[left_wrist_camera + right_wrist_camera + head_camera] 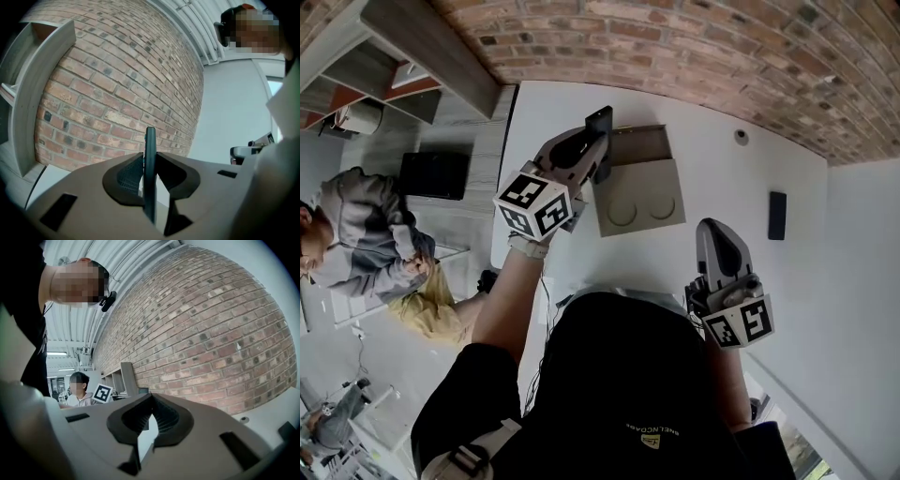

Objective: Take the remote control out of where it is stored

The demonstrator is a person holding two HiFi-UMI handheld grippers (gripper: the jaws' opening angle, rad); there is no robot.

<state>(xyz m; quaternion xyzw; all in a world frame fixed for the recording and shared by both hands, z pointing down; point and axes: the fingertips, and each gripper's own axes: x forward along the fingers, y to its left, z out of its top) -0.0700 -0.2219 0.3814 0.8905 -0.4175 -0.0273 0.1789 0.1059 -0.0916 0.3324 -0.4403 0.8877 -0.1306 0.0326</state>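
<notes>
Remote out of its box: your left gripper (598,150) pinches the remote (600,122) by its thin sides and holds it upright in the air above the left rim of the open cardboard box (670,183), which lies toward the far left corner of the white tabletop (722,178), near the brick wall (675,47). In the left gripper view the remote (150,140) stands edge-on between the pads (129,173), rising well above them. That looks like the weak point: with so slim a body held on a narrow strip, a quick swing or a tilt of your wrist could let it pivot or slide out and drop back into the box or onto the tabletop. Easing the pinch before it rests on something would do the same. Your left forearm reaches forward over the tabletop's near edge, its gripper roughly level and aimed at the wall. Your right gripper (711,228) sits low and close to your body on the right side, also level. Its jaws are pressed together on nothing, as the right gripper view (150,397) shows, well apart from the box and from a small dark slab (777,215) lying near the tabletop's right edge.
</notes>
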